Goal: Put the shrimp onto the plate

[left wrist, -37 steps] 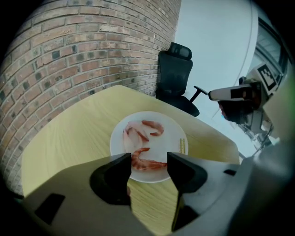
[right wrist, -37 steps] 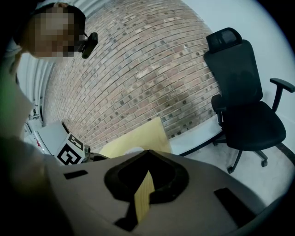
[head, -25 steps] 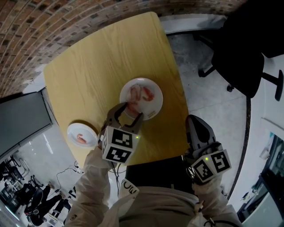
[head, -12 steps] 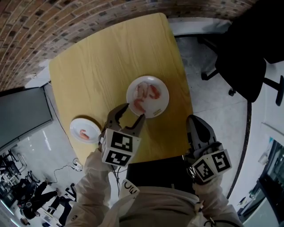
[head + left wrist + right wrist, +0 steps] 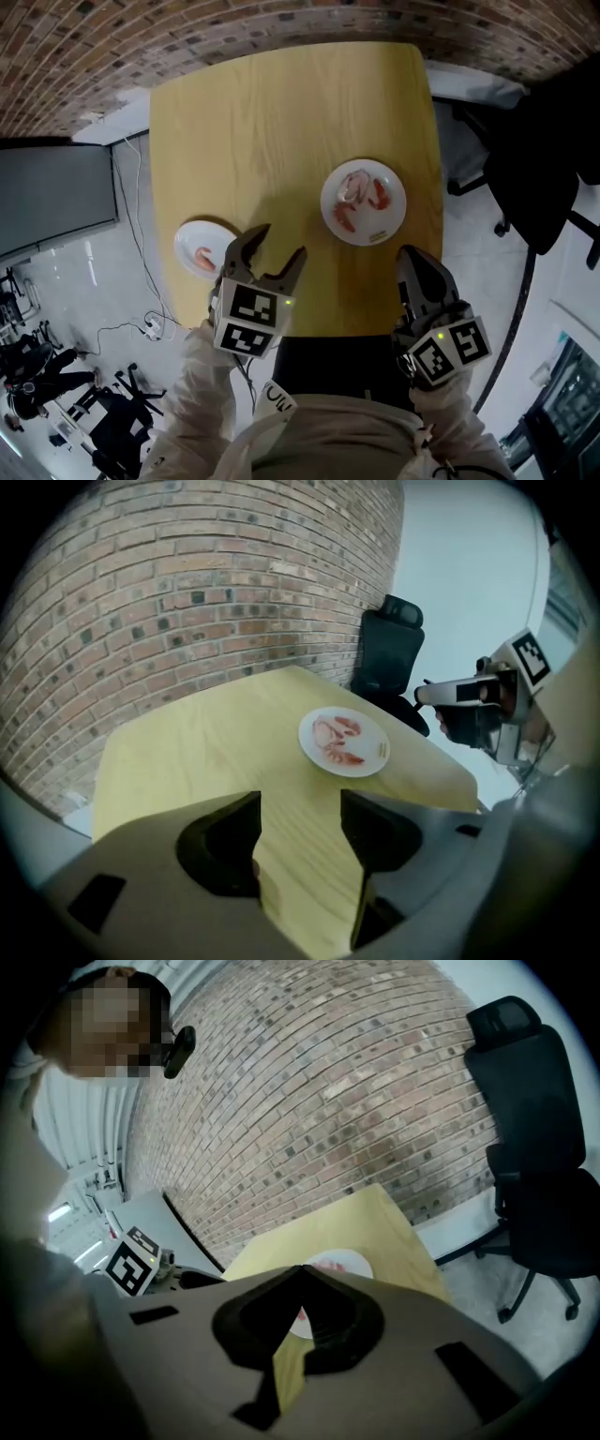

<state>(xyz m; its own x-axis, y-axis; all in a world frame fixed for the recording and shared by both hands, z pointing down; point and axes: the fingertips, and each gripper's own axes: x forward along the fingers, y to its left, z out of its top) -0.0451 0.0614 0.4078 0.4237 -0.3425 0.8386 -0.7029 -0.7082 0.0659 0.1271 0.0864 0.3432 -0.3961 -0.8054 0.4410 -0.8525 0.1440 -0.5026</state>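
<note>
- table: pale wood, rounded corners; brick wall along its far edge.
- plate: white, set near the table's right edge, closer to the near edge than the far one. several shrimp are laid on it.
- small plate: white, set at the left edge toward the near corner. one shrimp is laid on it.
- left gripper: held over the near edge, just beside the small plate. jaws are spread wide and nothing is gripped; only bare tabletop is seen in the gap.
- right gripper: held at the near right corner, apart from the plate. jaw tips are brought together and nothing is held.
- chair: black, placed off the right edge.
</note>
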